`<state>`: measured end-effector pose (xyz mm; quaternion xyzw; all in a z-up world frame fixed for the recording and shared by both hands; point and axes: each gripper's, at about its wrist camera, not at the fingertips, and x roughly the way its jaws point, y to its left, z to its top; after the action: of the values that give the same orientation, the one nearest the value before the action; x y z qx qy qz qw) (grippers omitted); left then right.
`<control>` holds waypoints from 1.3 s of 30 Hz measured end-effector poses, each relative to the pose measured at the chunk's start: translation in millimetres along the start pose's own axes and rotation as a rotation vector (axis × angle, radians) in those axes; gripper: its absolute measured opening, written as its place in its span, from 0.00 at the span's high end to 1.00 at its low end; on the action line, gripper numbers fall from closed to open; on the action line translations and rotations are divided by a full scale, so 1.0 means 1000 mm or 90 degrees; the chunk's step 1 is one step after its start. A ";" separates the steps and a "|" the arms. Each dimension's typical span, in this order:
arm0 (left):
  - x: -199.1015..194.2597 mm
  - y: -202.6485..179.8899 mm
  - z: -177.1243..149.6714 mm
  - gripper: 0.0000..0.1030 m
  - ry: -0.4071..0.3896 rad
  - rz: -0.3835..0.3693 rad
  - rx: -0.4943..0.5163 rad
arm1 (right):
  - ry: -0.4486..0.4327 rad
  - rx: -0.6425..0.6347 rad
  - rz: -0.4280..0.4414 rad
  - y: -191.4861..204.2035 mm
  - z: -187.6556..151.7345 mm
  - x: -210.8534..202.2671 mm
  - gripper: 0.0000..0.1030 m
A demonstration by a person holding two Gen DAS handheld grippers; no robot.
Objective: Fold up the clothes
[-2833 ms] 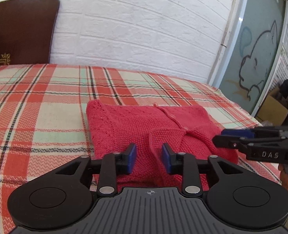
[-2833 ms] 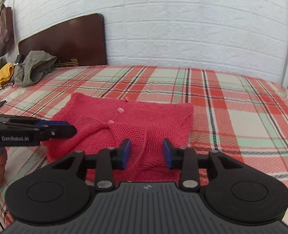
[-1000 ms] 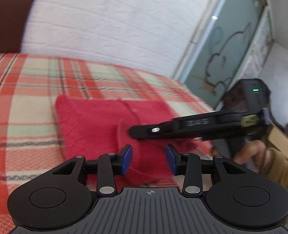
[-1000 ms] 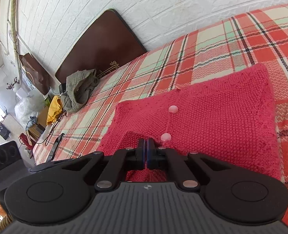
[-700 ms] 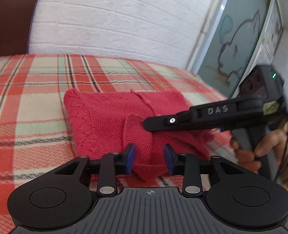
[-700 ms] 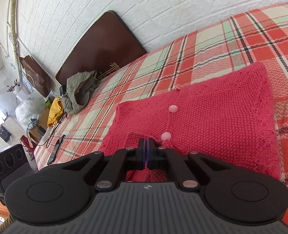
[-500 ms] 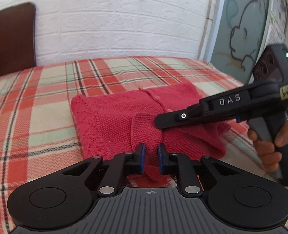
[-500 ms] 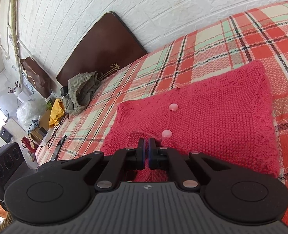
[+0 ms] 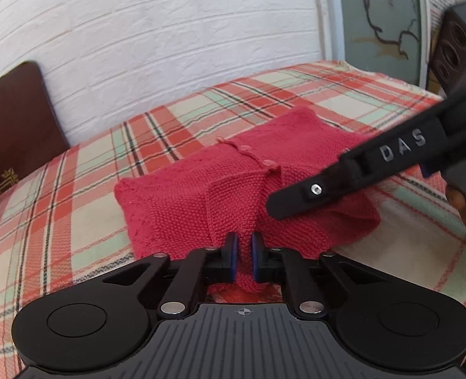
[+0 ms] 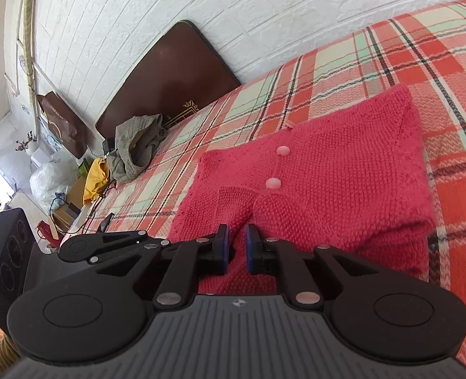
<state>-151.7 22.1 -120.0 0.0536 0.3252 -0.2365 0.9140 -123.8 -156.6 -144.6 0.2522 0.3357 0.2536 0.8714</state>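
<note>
Cardigan [image 9: 182, 208] lying part-folded on plaid bedspread [image 9: 84, 173], near its front edge. Left gripper [image 9: 245, 257] pinched narrow on cardigan's near flap; right gripper [image 10: 235, 248] narrowly parted over knit, hold uncertain. Flap and final tidying seemingly left.

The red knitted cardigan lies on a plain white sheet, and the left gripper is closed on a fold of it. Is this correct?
Not quite: the red knitted cardigan lies on a red, cream and green plaid sheet, as the left wrist view shows. The left gripper is indeed closed on a fold.

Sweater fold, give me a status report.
Left hand-held gripper shut on the sweater. Right hand-held gripper narrowly open around its near edge. Sweater folded on the bed. Nothing in the way.
</note>
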 end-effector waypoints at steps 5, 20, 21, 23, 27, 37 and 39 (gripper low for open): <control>-0.002 0.051 0.001 1.00 -0.002 -0.103 -0.238 | 0.006 -0.027 0.013 0.007 -0.008 -0.007 0.71; -0.004 0.076 0.003 1.00 -0.030 -0.165 -0.356 | 0.039 -0.157 0.013 0.031 -0.008 0.009 0.80; -0.003 0.077 0.003 1.00 -0.029 -0.163 -0.361 | 0.027 -0.175 0.005 0.037 -0.010 0.005 0.84; -0.001 0.078 0.003 1.00 -0.027 -0.161 -0.367 | 0.005 -0.214 -0.006 0.048 -0.015 -0.001 0.84; 0.001 0.078 0.006 1.00 -0.033 -0.168 -0.379 | 0.046 -0.255 -0.005 0.057 -0.023 0.005 0.96; -0.009 0.080 0.007 1.00 -0.048 -0.182 -0.383 | 0.069 -0.181 0.035 0.034 -0.023 -0.001 0.83; -0.012 0.082 0.008 1.00 -0.051 -0.184 -0.380 | 0.052 -0.128 0.094 0.026 -0.015 -0.011 0.82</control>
<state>-117.0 96.8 -110.8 -0.2724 0.3484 -0.2597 0.8585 -149.0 -140.1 -133.8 0.1772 0.3243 0.3592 0.8570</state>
